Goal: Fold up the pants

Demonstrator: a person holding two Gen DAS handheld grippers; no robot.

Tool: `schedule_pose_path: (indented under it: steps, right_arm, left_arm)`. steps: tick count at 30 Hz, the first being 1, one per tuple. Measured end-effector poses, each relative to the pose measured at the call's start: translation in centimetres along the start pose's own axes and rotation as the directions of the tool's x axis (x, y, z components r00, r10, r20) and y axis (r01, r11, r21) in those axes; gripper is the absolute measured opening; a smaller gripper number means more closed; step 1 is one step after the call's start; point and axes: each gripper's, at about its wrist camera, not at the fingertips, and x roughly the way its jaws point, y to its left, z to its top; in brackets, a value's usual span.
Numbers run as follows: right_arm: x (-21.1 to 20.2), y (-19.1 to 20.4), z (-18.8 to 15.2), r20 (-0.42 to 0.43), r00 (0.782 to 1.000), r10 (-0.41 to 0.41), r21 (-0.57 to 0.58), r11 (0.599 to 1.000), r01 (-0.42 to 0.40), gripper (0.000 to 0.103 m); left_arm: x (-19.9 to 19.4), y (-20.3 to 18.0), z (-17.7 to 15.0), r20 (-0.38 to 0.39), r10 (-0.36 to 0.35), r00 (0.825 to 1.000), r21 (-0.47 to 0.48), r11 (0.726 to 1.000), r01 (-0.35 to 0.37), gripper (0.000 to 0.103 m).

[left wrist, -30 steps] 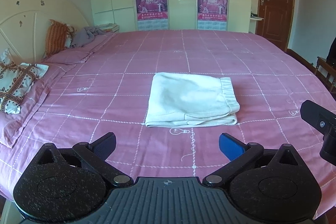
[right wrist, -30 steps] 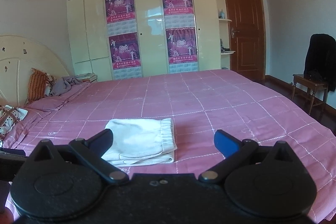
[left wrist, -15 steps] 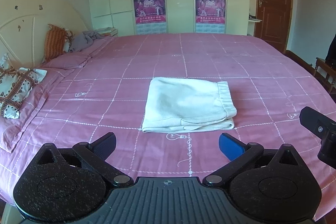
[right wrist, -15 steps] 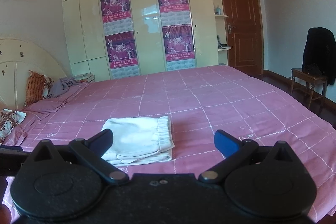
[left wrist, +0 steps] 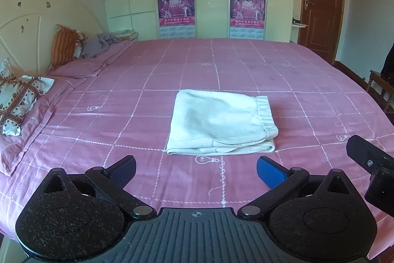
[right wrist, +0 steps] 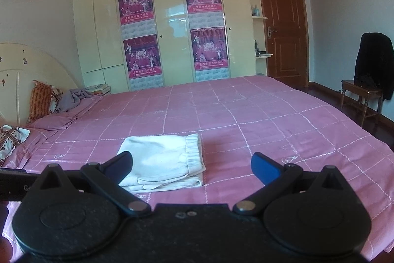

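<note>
The left gripper [left wrist: 196, 168] is held above the near edge of the bed [left wrist: 246, 65], its jaws spread wide with nothing between them. The right gripper [right wrist: 192, 165] is the same, wide apart and empty. Both are clear of the cloth. The pants [left wrist: 219, 122] lie in the middle of the pink bedspread as a flat cream packet, waistband to the right. I judge the folding is finished, so the grippers have let go.

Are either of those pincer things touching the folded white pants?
Apart. In the left wrist view, pink bedspread shows between the left gripper and the folded pants; the right gripper sits clear beside them.
</note>
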Motion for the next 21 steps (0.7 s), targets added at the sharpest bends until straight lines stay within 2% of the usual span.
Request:
schedule_pose_path:
  steps: [12,18,21]
  right_arm:
    - [0.4,0.3,0.2,0.004,1.000,-0.017,-0.024,1.000,0.017,0.103]
    - [1.1,0.3,0.5,0.006,1.000,-0.023,-0.025,0.999,0.023,0.103]
    - [1.5,0.5,0.6,0.004,1.000,-0.027,-0.034,0.999,0.027,0.103]
  left_arm:
    - [0.8,0.0,0.6,0.000,-0.044,0.999,0.003,0.999,0.044,0.103]
    - [1.9,0.1,1.3,0.020,-0.102,0.995,-0.021,0.995,0.102,0.103]
    - [2.7,-0.1,1.9,0.029,-0.093,0.995,-0.005,0.996,0.093,0.103]
